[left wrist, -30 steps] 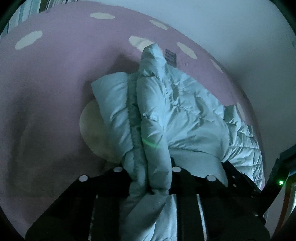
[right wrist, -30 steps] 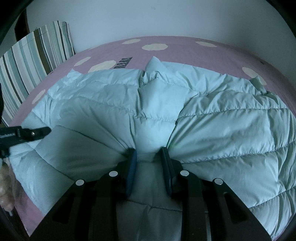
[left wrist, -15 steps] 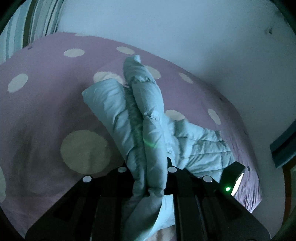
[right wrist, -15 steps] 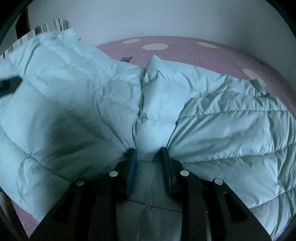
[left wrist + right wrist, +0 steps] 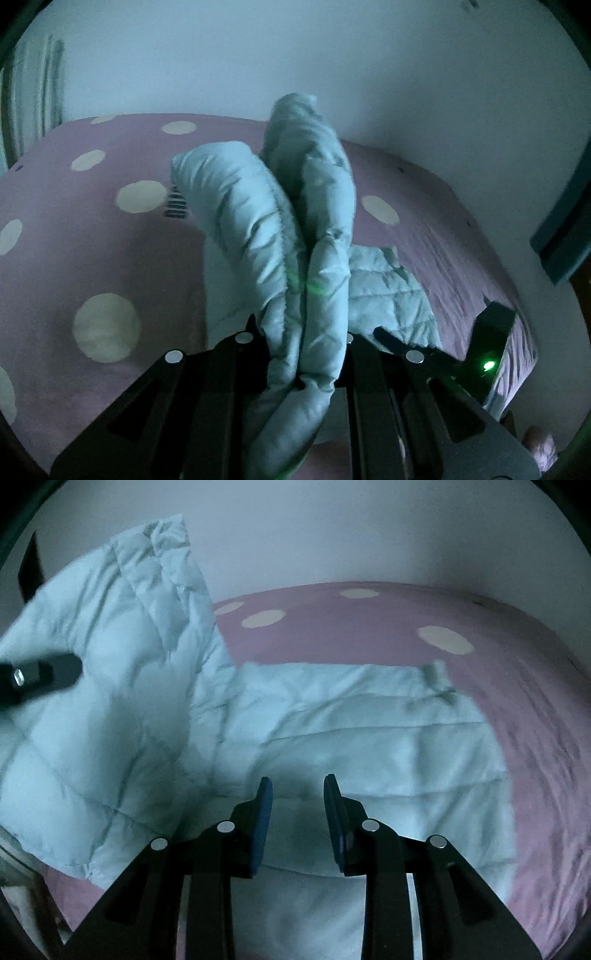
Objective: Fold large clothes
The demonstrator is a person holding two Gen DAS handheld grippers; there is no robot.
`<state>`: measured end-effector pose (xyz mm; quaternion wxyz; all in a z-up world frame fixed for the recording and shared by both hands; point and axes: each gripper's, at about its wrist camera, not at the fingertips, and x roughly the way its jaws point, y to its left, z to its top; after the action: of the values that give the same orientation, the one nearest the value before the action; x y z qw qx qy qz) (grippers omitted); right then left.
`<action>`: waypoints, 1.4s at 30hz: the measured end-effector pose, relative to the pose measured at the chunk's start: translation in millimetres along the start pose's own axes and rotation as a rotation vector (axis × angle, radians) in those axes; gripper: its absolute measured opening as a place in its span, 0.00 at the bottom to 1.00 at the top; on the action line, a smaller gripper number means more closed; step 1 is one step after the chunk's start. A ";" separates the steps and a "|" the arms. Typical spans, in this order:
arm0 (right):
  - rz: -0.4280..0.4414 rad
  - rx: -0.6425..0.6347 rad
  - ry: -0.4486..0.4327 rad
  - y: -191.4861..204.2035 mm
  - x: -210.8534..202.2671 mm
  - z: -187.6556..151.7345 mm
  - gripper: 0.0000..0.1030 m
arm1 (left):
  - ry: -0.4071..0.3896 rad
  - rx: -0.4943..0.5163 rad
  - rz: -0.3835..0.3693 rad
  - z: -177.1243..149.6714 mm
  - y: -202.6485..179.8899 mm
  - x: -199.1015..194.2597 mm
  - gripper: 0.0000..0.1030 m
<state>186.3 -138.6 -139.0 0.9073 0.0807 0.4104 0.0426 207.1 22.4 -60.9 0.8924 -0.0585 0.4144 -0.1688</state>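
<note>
Pale blue quilted puffer jacket (image 5: 306, 258) bunched in a thick double fold between the black fingers of the left gripper (image 5: 301, 354), clamped tight and lifted off the bed. Right gripper (image 5: 297, 805) hovering low with blue-padded fingers (image 5: 262, 819) spread apart, gripping nothing, just above the jacket's flat lower half (image 5: 369, 746). Beyond, raised jacket section standing up at left, other gripper's black tip (image 5: 40, 675) against it. Pink bedsheet (image 5: 369, 620) with cream polka dots underneath, plain white wall (image 5: 369, 535) farthest back.
</note>
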 end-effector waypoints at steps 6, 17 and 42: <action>-0.036 0.077 0.010 -61.2 -14.9 -2.0 0.29 | 0.075 0.090 0.013 -11.7 -46.4 44.7 0.11; -0.080 0.145 0.018 -120.1 -18.4 -13.8 0.29 | 0.171 0.192 0.064 -46.6 -104.6 111.4 0.11; -0.146 0.174 0.031 -124.9 -38.1 -36.6 0.44 | 0.114 0.252 0.036 -65.8 -136.2 93.4 0.47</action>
<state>135.1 -262.8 -157.4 0.8912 0.1283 0.4311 -0.0582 178.7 -135.4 -137.6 0.8705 0.0712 0.4410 -0.2064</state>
